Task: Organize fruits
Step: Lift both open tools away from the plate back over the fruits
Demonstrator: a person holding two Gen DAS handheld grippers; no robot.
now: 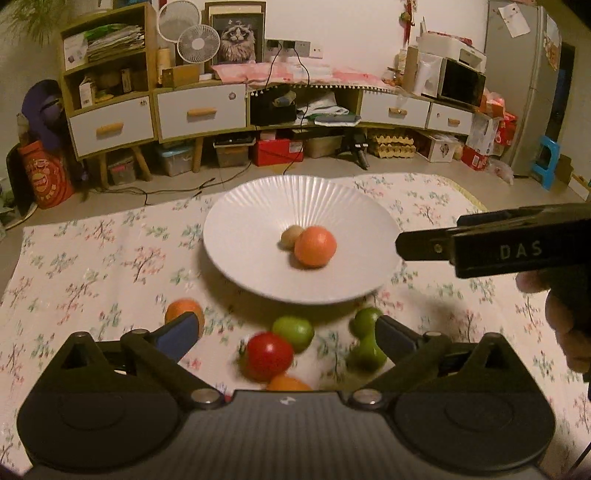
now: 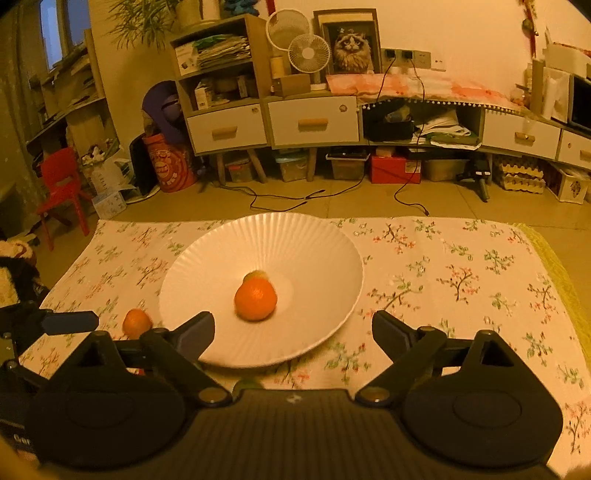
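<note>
Hovering wide-jawed, holding nothing — left gripper point(image 1: 286, 332) at lower centre above loose fruits, right gripper point(image 2: 291, 334) before white plate point(image 2: 207, 258) carrying an orange point(image 2: 255, 298).

Beyond the tongs, warm dim light, tiled floor point(image 2: 332, 203), long low cabinet point(image 2: 314, 122) with white drawers against a pale wall point(image 2: 461, 33). Left: red chair point(image 2: 61, 184), window point(image 2: 51, 33). Right: grey fridge point(image 1: 524, 85).
</note>
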